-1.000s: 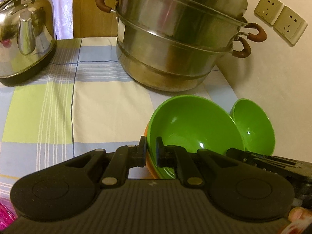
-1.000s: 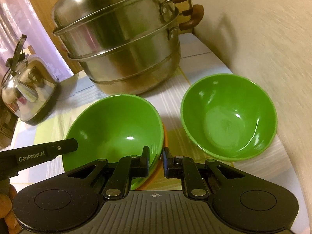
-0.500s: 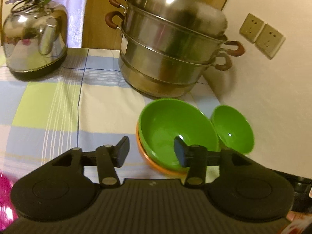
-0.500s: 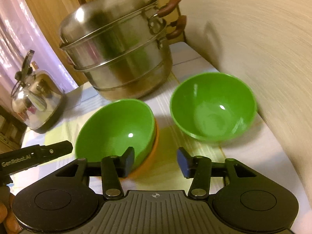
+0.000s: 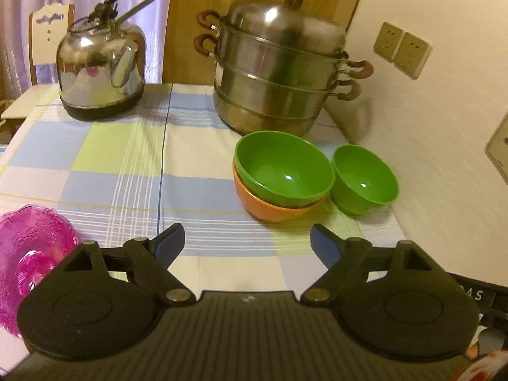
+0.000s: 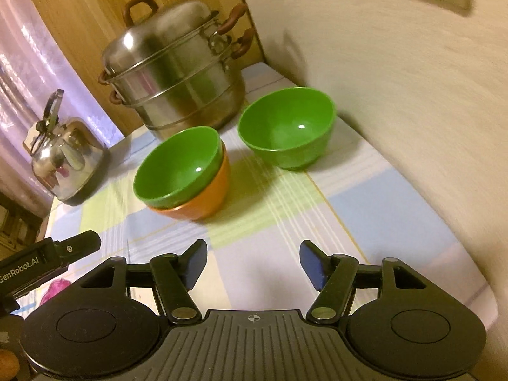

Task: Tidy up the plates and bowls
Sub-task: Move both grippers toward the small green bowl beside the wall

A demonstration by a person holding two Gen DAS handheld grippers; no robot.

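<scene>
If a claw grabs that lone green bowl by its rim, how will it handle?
The lone green bowl looks like thin plastic, so probably light and rigid. Its glossy surface may slip between pads. It narrows to a small foot, so a sideways push could tip or slide it on the checked tablecloth.

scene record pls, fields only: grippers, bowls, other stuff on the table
left gripper: open, holds nothing
right gripper: open, holds nothing
stacked bowls: green bowl nested in orange bowl
loose green bowl: upright, beside the stack, wall side
pink glass dish: near left edge of tablecloth
steamer pot: behind bowls, lid on
kettle: far left
</scene>
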